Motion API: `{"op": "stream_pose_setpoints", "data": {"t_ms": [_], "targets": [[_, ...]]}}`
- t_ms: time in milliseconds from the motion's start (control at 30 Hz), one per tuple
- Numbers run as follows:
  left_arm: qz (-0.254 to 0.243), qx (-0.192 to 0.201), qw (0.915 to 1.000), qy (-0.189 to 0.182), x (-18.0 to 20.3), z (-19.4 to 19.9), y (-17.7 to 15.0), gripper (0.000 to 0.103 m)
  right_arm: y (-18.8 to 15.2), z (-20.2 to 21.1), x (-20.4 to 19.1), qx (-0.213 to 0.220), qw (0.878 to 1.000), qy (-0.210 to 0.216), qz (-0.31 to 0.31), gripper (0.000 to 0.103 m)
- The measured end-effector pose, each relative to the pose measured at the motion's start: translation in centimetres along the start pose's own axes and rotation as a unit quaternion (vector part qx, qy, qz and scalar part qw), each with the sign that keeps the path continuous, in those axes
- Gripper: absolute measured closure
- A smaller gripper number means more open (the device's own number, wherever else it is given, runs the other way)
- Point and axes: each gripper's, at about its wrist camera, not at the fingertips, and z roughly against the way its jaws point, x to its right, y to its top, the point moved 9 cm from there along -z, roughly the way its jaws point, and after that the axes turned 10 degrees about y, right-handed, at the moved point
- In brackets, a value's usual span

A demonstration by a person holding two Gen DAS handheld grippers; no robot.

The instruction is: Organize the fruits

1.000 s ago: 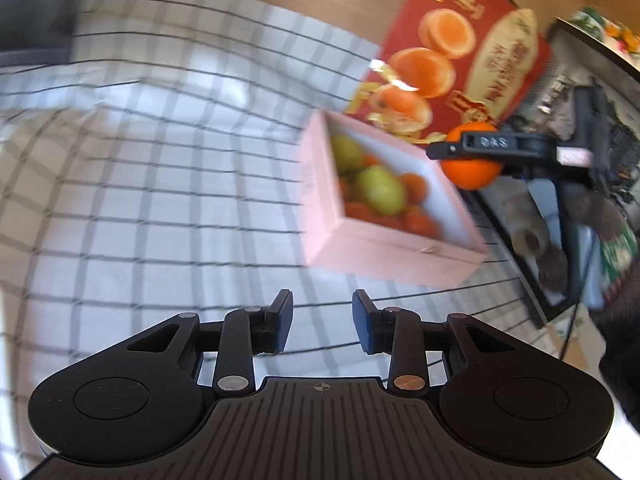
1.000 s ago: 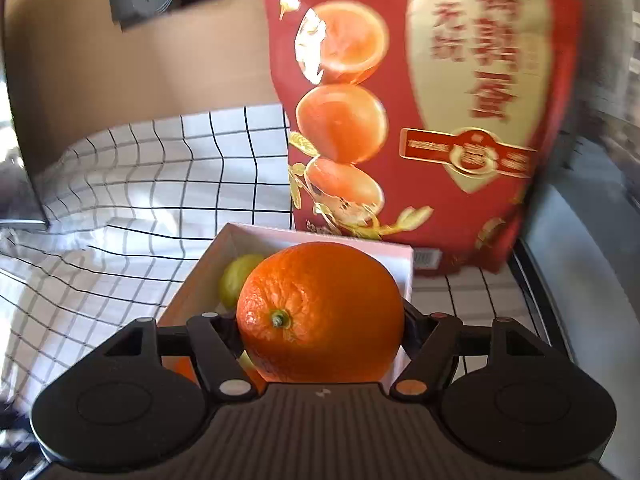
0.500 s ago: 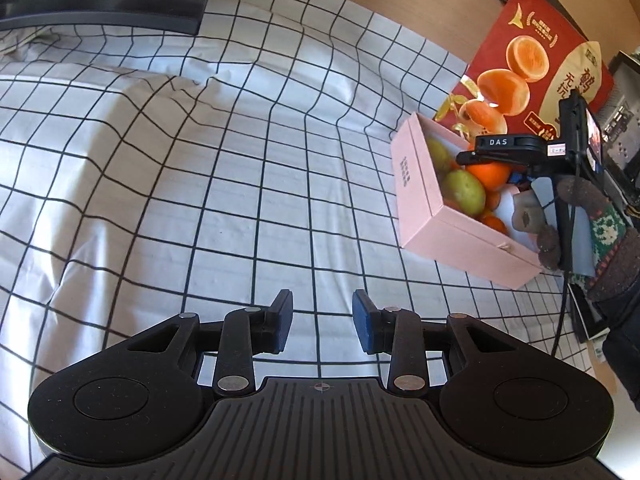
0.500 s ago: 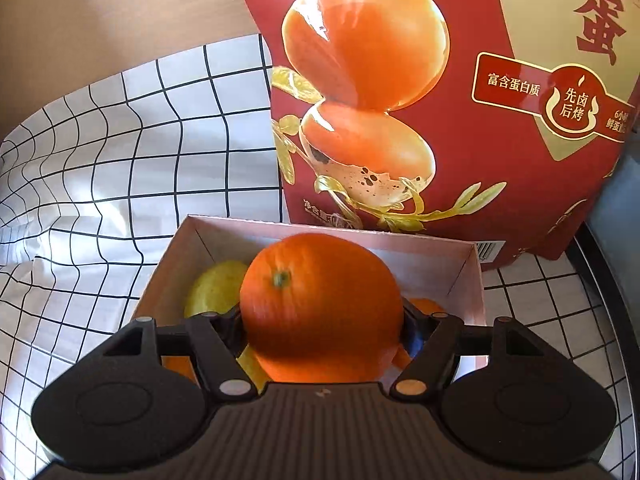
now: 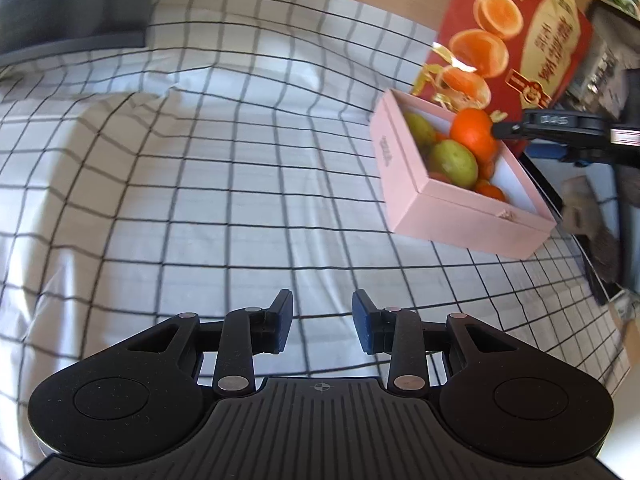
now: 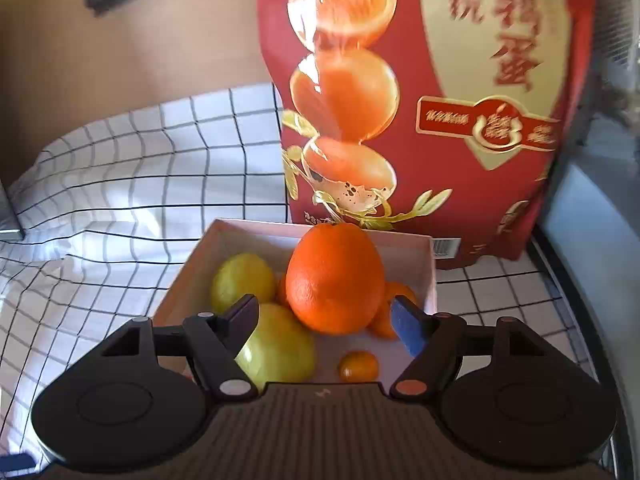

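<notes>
Resting in pink box [image 6: 428, 268] – big orange [image 6: 334, 278], glossy, dimpled, stem upward

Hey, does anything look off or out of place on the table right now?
Nothing spilled or damaged. The orange sits heaped on the other fruit in the pink box, above its rim. The cloth is wrinkled.

1. We see the red bag [image 6: 460, 100] cut off at the top edge, its print blurred.
2. The large orange [image 6: 335, 278] hides part of the small oranges [image 6: 394, 308] behind it.
</notes>
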Motion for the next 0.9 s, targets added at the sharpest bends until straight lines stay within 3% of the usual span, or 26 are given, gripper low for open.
{"op": "stream_pose_setpoints", "data": {"t_ms": [100,200,333,500,600,767,900], "targets": [[-0.027,0.013,0.9995,0.006,1.4,-0.6,0.0,0.066,-1.0,3.7,-1.4,0.033,0.999,0.007,0.024,0.028],[-0.054,0.033,0.9979,0.009,3.0,-1.1,-0.1,0.066,-3.1,7.1,-2.9,0.042,0.998,0.01,0.041,0.019],[-0.06,0.055,0.9966,0.012,5.3,-1.9,-0.5,0.066,-7.2,9.2,-4.4,0.02,0.998,0.0,0.059,0.018],[-0.061,0.1,0.9927,0.028,8.0,-2.6,-1.5,0.066,-13.0,8.0,-3.0,-0.026,0.999,0.005,0.019,0.018],[-0.067,0.1,0.992,0.038,9.2,-3.5,-1.9,0.066,-15.7,6.1,-1.6,-0.058,0.998,-0.006,0.01,0.018],[-0.076,0.114,0.9882,0.068,10.2,-4.1,-2.1,0.065,-16.2,5.1,-1.1,-0.054,0.998,-0.011,0.023,0.016],[-0.086,0.117,0.9864,0.077,10.8,-4.4,-2.0,0.064,-15.8,4.4,-0.6,-0.053,0.998,-0.027,0.03,0.004]]}}
